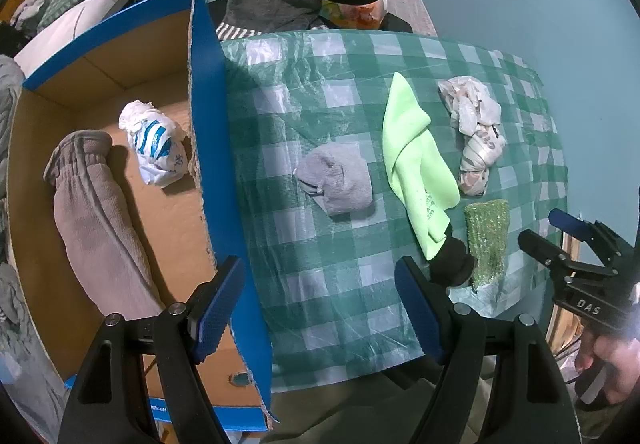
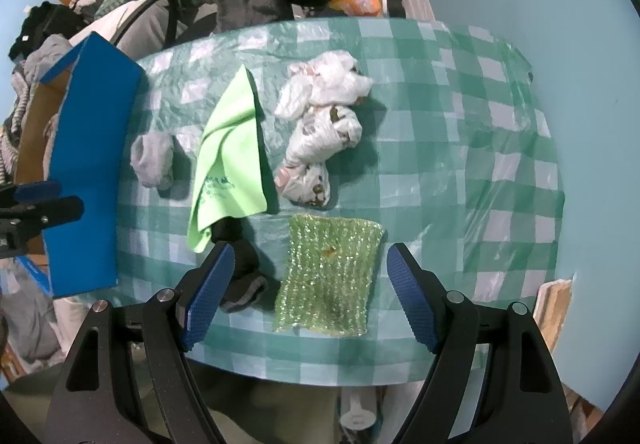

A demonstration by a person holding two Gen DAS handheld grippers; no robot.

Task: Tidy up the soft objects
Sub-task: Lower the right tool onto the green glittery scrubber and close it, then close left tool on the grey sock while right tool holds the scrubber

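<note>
Right gripper (image 2: 310,294): jaws apart, nothing held, above the sponge (image 2: 330,274) near the table (image 2: 460,172) edge. Left gripper (image 1: 320,308): jaws apart, nothing held, straddling the box (image 1: 212,148) wall. On table: grey sock (image 1: 338,184), green cloth (image 1: 416,164), bag (image 1: 476,132). In box: towel (image 1: 100,228), knotted bag (image 1: 158,144).

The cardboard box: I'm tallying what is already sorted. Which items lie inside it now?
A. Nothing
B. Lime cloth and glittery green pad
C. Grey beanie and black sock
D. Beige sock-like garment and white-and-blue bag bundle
D: the left wrist view shows the beige garment and the white-and-blue bundle on the floor of the cardboard box.
</note>
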